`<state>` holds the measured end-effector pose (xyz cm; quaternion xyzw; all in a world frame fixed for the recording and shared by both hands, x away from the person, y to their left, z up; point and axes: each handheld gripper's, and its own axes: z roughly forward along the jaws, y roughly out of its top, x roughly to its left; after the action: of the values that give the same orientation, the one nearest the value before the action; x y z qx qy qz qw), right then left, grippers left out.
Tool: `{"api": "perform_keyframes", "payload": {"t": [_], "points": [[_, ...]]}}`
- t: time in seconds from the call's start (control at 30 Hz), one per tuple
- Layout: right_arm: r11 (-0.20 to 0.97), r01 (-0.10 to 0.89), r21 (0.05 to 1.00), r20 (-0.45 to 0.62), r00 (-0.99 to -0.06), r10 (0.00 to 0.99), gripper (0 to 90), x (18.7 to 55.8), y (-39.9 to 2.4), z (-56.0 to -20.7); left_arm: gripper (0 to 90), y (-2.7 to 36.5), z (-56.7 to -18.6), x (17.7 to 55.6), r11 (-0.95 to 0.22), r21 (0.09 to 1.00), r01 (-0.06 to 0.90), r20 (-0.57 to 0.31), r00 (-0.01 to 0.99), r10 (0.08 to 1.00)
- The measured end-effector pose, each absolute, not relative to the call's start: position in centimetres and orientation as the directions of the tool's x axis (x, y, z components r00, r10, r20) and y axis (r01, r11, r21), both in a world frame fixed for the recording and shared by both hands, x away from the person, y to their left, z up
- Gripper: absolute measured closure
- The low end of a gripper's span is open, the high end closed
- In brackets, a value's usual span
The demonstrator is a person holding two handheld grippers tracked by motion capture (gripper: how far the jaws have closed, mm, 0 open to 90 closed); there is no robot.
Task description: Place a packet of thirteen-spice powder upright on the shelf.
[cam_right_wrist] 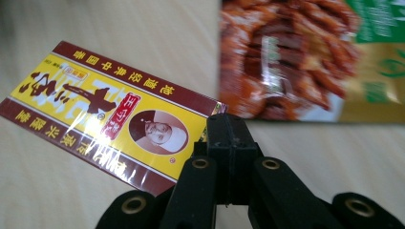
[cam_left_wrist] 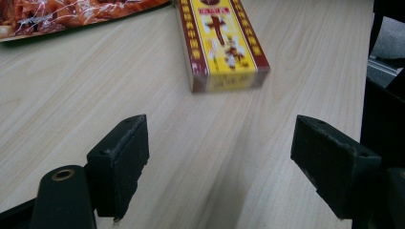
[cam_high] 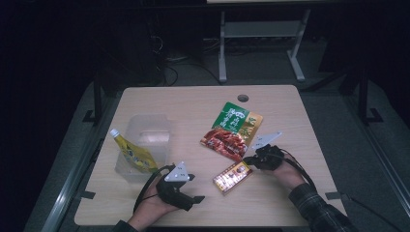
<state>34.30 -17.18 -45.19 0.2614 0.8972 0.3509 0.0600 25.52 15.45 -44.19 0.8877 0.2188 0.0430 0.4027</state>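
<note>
One small yellow-and-maroon box [cam_high: 232,176] lies flat near the table's [cam_high: 193,104] front edge, between the two grippers and just in front of the large food pouch [cam_high: 232,130]. It looks light, stiff and film-wrapped, so probably slippery; its long side edges seem the best hold. The right gripper [cam_right_wrist: 229,138], jaws pressed together and empty, sits at its corner. The left gripper [cam_left_wrist: 219,157] stands spread wide, facing the box's short end.
</note>
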Motion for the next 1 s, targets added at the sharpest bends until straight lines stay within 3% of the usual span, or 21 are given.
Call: {"api": "perform_keyframes", "payload": {"t": [0.37,1.0], "points": [[0.661,0.37,0.652,0.086,-0.903,0.42,90.0,32.3,-14.0,-45.2,20.1,15.4,-44.2,25.5,-0.588,0.729,0.35,-0.095,0.903,0.42],[0.679,0.321,0.661,0.114,-0.937,0.331,90.0,28.9,-13.7,-45.5,19.5,15.0,-44.7,24.8,-0.65,0.679,0.342,-0.106,0.921,0.374]]}}
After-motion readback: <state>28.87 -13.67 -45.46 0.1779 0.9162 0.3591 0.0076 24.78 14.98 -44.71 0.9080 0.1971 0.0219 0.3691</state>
